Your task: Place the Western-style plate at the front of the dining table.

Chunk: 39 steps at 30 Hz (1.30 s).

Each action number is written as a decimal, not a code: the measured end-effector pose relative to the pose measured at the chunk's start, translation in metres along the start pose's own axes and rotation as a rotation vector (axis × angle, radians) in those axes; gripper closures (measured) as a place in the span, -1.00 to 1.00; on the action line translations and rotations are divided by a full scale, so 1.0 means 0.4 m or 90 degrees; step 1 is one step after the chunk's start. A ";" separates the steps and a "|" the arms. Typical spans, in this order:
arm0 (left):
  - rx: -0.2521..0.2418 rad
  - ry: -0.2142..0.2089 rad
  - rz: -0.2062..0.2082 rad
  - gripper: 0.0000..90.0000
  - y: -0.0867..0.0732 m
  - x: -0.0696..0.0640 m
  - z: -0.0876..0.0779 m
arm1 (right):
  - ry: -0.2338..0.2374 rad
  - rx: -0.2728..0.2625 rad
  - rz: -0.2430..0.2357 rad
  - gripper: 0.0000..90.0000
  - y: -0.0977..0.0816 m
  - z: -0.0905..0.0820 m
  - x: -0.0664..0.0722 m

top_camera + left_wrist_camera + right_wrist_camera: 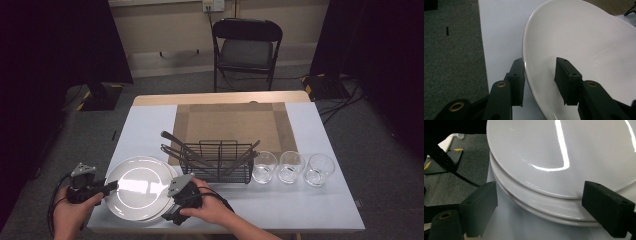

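A stack of white plates [137, 192] sits at the front left of the table. My left gripper [112, 186] is at the stack's left rim. In the left gripper view the top plate [586, 45] has its rim between the two jaws of my left gripper [540, 62]: one jaw lies under the rim, the other stands over the plate's face with a gap. My right gripper [169, 205] is at the stack's right front side. In the right gripper view my right gripper [540, 188] is wide open, and the edge of the plates [564, 150] lies between its jaws, untouched.
A black wire rack [217, 162] holding dark utensils stands just behind the plates. Three empty glasses [291, 166] line up to its right. A brown mat [232, 122] covers the table's middle, and a folding chair [246, 50] stands beyond the far edge.
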<state>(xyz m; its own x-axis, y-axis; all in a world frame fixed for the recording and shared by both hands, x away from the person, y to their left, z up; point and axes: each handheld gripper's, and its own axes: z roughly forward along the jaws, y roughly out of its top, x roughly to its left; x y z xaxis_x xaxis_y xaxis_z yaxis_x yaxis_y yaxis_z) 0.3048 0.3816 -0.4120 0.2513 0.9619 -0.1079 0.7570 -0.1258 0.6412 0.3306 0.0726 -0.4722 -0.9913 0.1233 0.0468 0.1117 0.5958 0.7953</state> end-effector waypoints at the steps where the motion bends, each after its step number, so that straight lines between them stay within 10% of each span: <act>1: 0.007 -0.001 -0.008 0.43 0.002 0.003 -0.002 | -0.001 -0.002 0.000 -0.73 -0.001 0.000 0.000; 20: 0.035 -0.039 -0.104 0.69 0.032 0.019 -0.029 | -0.012 -0.003 -0.012 -0.73 -0.004 0.004 0.001; 33: -0.009 -0.091 -0.143 0.88 0.078 0.005 -0.083 | -0.013 -0.007 -0.019 -0.72 -0.006 0.005 0.001; 39: -0.028 -0.103 -0.122 0.95 0.116 -0.023 -0.105 | -0.007 -0.009 -0.019 -0.71 -0.007 0.004 0.000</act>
<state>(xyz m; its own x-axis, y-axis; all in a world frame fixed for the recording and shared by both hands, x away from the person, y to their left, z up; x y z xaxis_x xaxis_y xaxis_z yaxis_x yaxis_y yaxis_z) 0.3124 0.3773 -0.3494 0.2020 0.9151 -0.3490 0.7744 0.0689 0.6289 0.3303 0.0721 -0.4754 -0.9933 0.1142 0.0161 0.0806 0.5879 0.8049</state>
